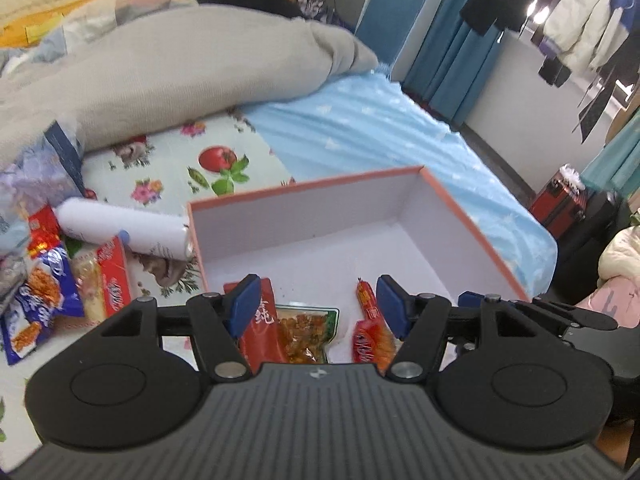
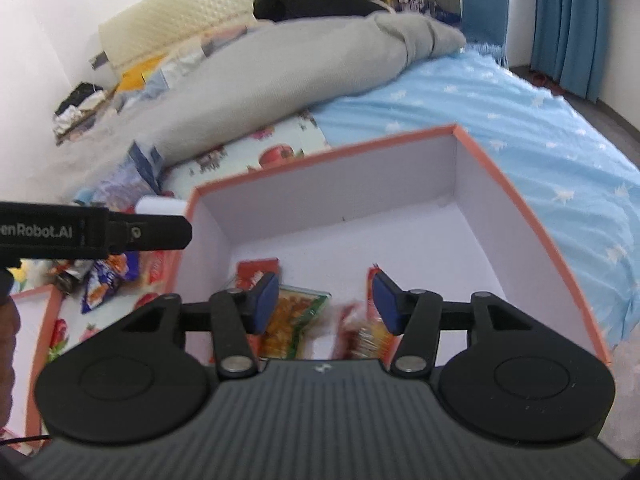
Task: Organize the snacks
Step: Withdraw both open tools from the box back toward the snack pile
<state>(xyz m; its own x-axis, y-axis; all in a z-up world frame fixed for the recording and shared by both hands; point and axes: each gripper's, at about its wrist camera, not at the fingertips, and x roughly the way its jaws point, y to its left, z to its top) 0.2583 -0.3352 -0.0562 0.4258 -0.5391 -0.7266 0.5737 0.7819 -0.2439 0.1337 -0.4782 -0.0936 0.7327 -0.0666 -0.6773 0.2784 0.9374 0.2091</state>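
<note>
From your left wrist, the left tool (image 1: 316, 304) stands released, its blue pads apart over a stiff cardboard box (image 1: 472, 224), white inside with a salmon rim, lying on the bed (image 1: 380, 120). Glossy snack packets (image 1: 296, 328) lie flat on the box floor; more crinkled packets (image 1: 48, 292) and a smooth white can (image 1: 124, 232) sit left of it.

From your right wrist, the right tool (image 2: 324, 300) is also released, nothing gripped, above the same packets (image 2: 292, 316) in the box (image 2: 520, 216).

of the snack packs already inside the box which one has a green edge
The see-through pack of orange-brown pieces in the box. The other packs beside it are red.
</note>
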